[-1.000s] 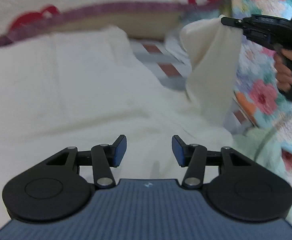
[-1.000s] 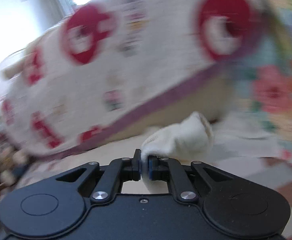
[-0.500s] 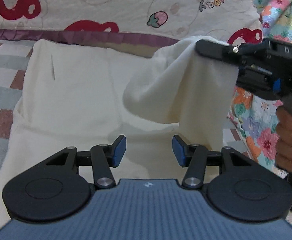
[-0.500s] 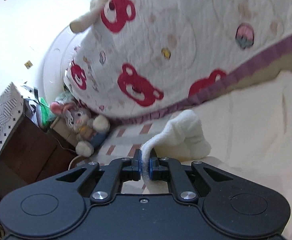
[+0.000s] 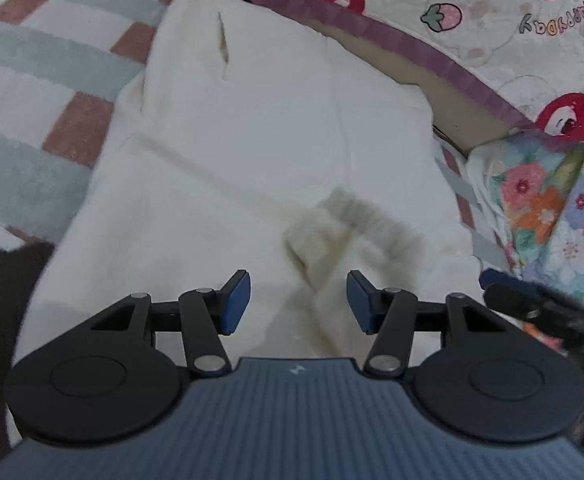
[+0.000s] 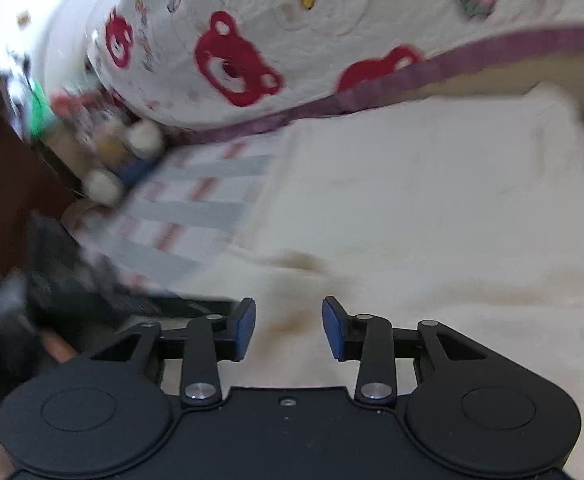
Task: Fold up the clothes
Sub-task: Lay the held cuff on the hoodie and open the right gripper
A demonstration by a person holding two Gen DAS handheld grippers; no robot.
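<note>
Right tool opening over cream garment, bear quilt behind

Stuffed toy at the bed's edge: motion-blurred. Cream garment folded end smeared; near hem cut off.

Cream fleece garment is lying spread flat on the checked pink-and-grey bed cover. A folded-over sleeve is resting on its near part, just ahead of the left gripper. Behind the garment, a white quilt with red bear prints is lying along its far edge. A floral fabric is sitting to its right. A plush toy is sitting far left in the right wrist view.
</note>
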